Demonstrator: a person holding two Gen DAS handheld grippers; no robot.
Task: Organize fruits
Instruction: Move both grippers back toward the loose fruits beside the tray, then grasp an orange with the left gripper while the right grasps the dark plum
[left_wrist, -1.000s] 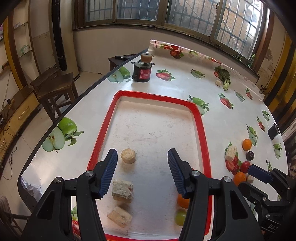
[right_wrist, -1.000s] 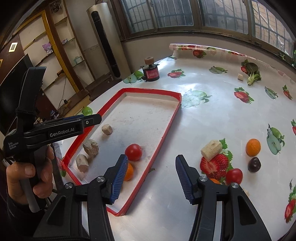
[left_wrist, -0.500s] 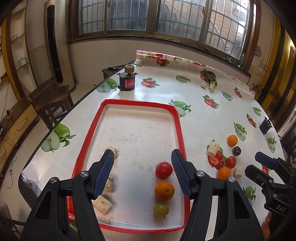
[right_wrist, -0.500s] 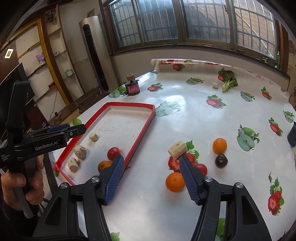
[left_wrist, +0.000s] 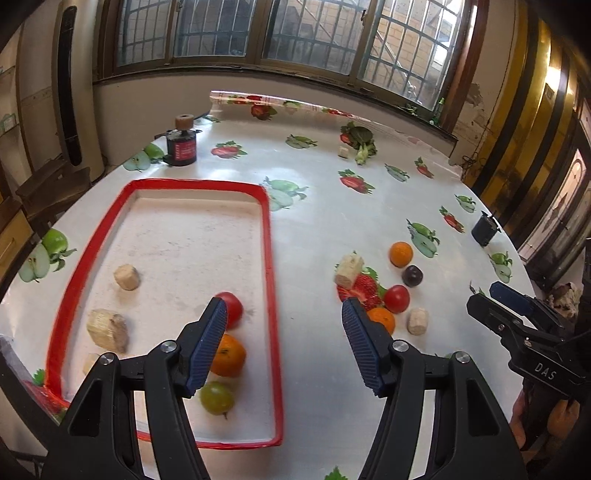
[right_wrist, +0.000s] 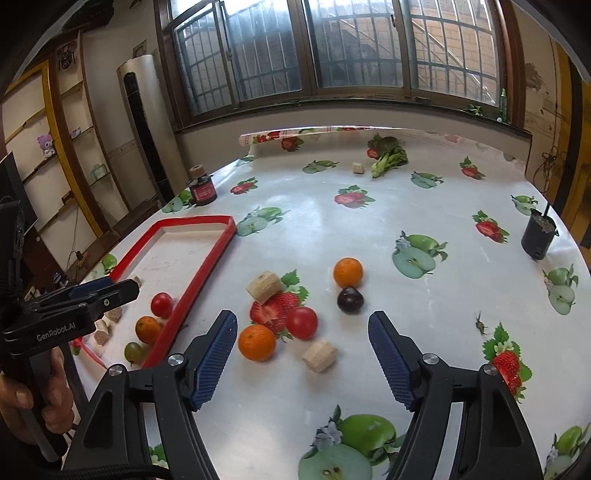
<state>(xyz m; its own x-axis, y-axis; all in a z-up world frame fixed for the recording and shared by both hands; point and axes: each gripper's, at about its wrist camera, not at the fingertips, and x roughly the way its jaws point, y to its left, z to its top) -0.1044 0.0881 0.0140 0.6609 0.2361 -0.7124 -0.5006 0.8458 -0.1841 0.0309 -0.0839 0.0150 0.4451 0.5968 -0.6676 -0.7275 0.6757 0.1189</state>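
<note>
Big round table (right_wrist: 369, 221) with a fruit-print cloth takes up pretty much everything. On it at about 9 o'clock in the right wrist view sits the red-rimmed tray (left_wrist: 271, 258), and that's where the sorted stuff is: a red tomato (left_wrist: 232, 308), an orange (left_wrist: 227, 354) and a green grape (left_wrist: 217, 397) lined up along its right side, plus a few beige chunks (left_wrist: 108, 328) along the left side.

The left tool (left_wrist: 280, 343) hangs over the tray's right rim, jaws wide apart, nothing between them. The right tool (right_wrist: 303, 358) is over the loose pile, jaws opening, not gripping anything, though a beige chunk (right_wrist: 319, 355) and an orange (right_wrist: 256, 342) lie on the table in the gap between its fingers.

Rest of the loose pile, around 12 o'clock from the right tool: a red tomato (right_wrist: 301, 322) just beside that orange, another orange (right_wrist: 348, 272) with a dark plum (right_wrist: 350, 300) touching it, and one more beige block (right_wrist: 264, 287) further left.

Way off at the far edge there's some leafy greens (right_wrist: 388, 157), a small black-and-red jar (right_wrist: 202, 188) at 11 o'clock, and a little black pot (right_wrist: 537, 238) at 2 o'clock.
</note>
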